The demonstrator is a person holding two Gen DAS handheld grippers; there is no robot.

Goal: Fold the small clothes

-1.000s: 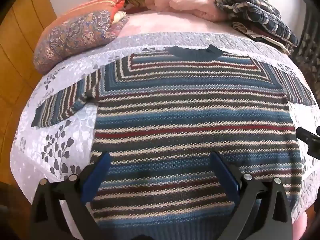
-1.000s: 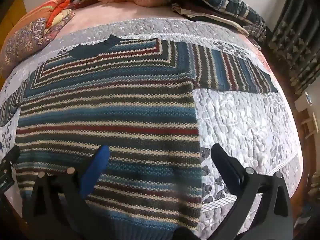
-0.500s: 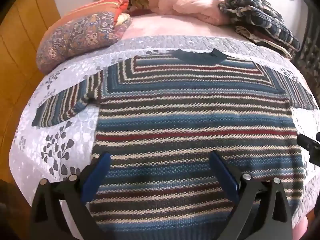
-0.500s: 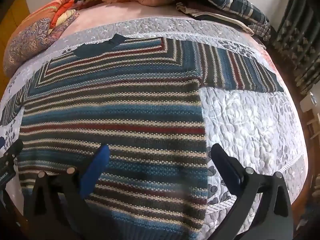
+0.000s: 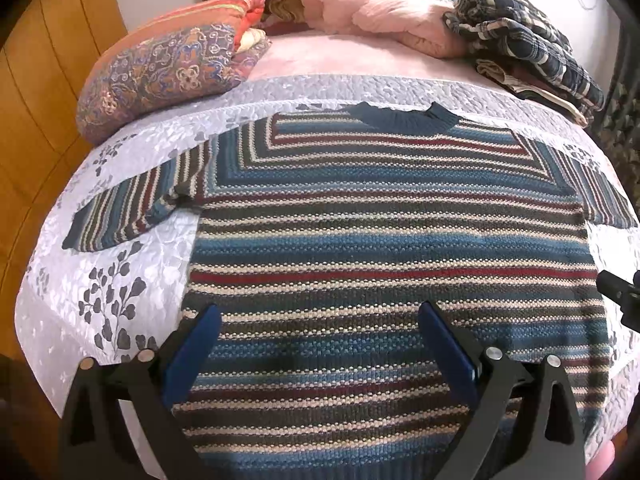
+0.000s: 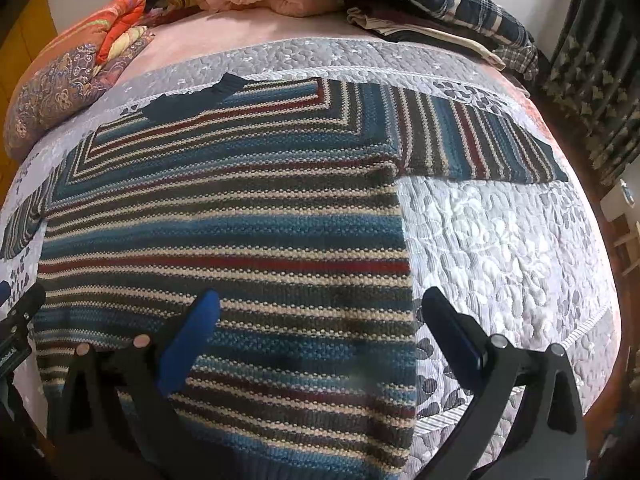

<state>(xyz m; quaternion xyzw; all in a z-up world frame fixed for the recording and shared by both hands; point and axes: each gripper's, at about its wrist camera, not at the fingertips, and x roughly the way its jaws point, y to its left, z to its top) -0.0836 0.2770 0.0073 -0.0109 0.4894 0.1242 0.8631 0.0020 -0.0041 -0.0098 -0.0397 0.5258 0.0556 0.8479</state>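
1. Striped sweater [image 5: 384,248] spread flat, front side down or up not clear, on the quilted bedspread [image 5: 120,280] of the bed; collar [image 5: 400,118] at the far side, hem at the near edge.
2. Both sleeves out sideways: left sleeve [image 5: 132,216] slightly bunched at the armpit, right sleeve [image 6: 480,148] lying straight and flat. Likely laid out this way so sleeves can be folded in first.
3. Left gripper [image 5: 316,344] hovering over the lower left part of the sweater body, fingers [image 5: 192,352] wide apart, nothing between them.
4. Right gripper [image 6: 320,332] over the lower right side edge of the sweater, one of its fingers [image 6: 188,340] above knit, the other above bare bedspread; spread wide, holding nothing. Straddling the side seam probably to line up a pinch on that edge.
5. Each gripper's black frame visible at the margin of the other's view, so both low and near the hem, side by side.
6. Contact with fabric: cannot tell, looks just above.
7. No fold made yet; task at its start stage, judging by the fully flat garment.
8. Clutter at the head of the bed, well apart from the sweater: patterned pillow [image 5: 168,76], pink blanket [image 5: 380,4], plaid clothes [image 5: 528,44]. Not in the way.
9. Risk: thick knit may slip or drag whole sweater if pinched in one layer only.
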